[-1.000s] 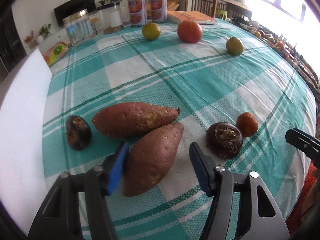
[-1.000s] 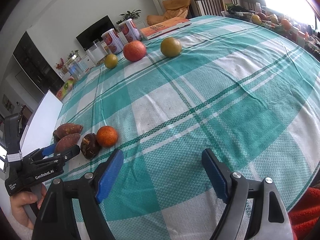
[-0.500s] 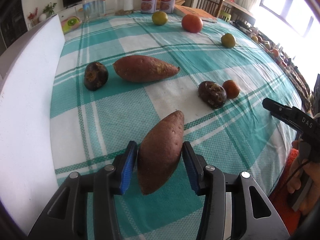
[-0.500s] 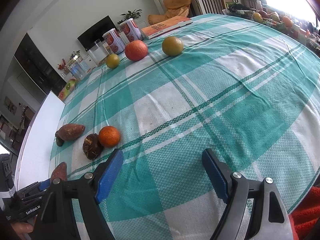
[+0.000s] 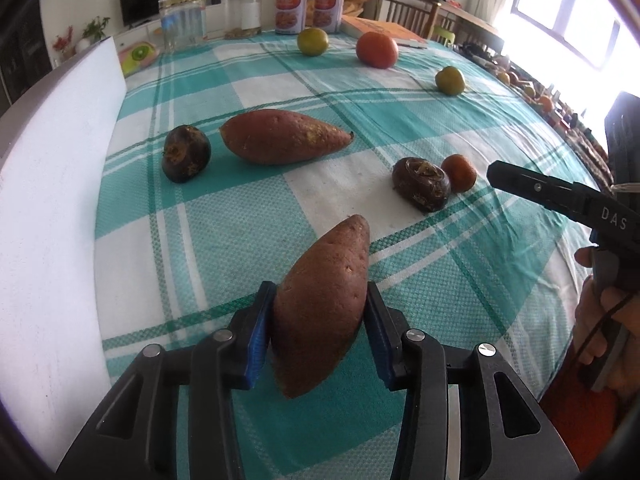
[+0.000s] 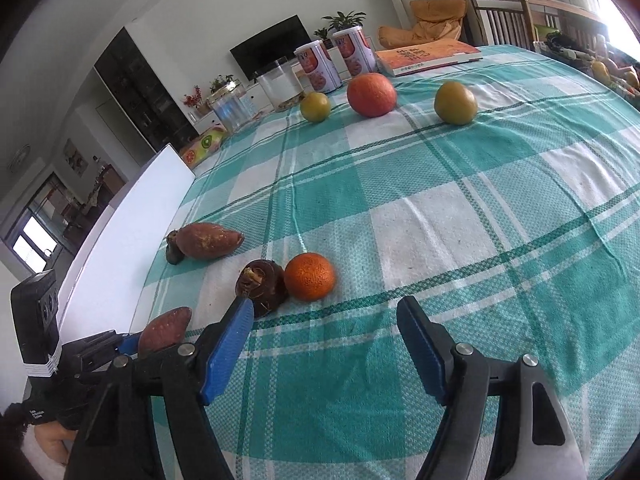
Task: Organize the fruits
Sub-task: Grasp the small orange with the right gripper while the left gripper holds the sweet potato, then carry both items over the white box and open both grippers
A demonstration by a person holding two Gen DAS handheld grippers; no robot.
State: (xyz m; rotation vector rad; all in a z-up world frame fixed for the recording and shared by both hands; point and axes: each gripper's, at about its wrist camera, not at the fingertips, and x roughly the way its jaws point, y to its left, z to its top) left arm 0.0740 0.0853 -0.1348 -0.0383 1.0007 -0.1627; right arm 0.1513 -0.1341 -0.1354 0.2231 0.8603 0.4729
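Between blue left tongs (image 5: 318, 334), reddish-brown tapered sweet potato (image 5: 324, 304), lightly pitted

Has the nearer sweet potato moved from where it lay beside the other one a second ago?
Yes. The nearer sweet potato is now clamped in the left gripper, pulled toward the table's near edge, away from the other sweet potato lying in place on the tablecloth.

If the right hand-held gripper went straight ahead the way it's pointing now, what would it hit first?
Probably bare tablecloth: the right hand-held gripper is open and angled down. The small orange sits just left of that line, though depth is unclear.
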